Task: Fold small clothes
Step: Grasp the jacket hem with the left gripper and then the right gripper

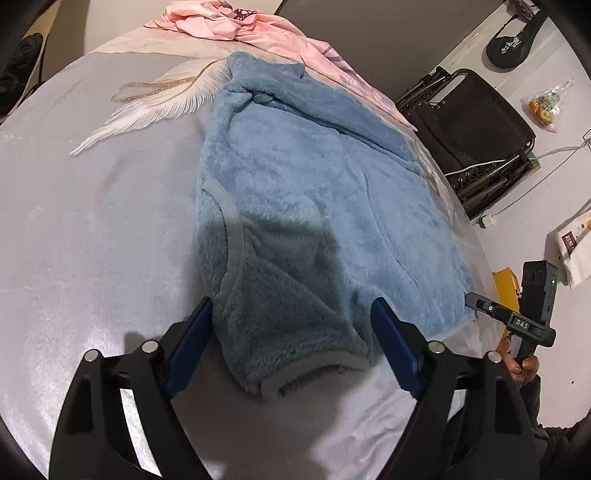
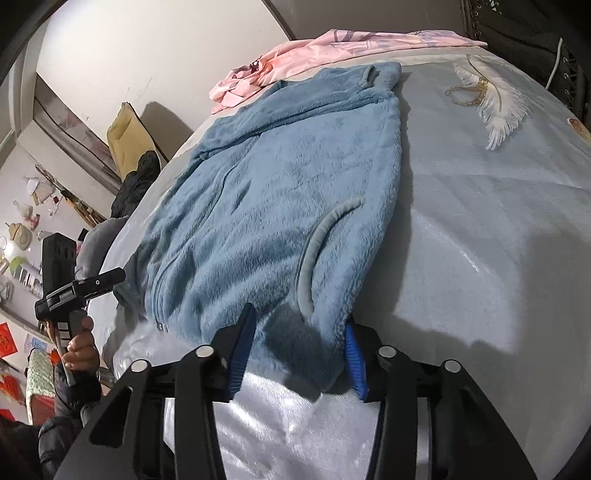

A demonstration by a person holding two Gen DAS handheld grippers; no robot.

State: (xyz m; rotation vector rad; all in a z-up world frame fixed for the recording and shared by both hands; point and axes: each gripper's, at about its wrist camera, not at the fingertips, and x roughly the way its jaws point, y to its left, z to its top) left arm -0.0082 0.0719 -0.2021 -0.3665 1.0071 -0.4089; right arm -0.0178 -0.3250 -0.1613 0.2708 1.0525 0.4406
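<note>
Bed (image 1: 92,229): pale satin cover with a white feather print (image 1: 155,107), carrying all the clothes.
Jacket (image 1: 317,192): blue fleece, spread flat across the middle of the bed, one grey-trimmed cuff toward the near edge.
Pink garment (image 1: 229,22): crumpled at the far end, touching the jacket's collar.
Folding chair (image 1: 476,136): dark, collapsed on the floor beside the bed.
Left gripper (image 1: 295,328): jaws wide, straddling the cuff.
Right gripper (image 2: 299,339): jaws wide, set around the jacket's near corner.
</note>
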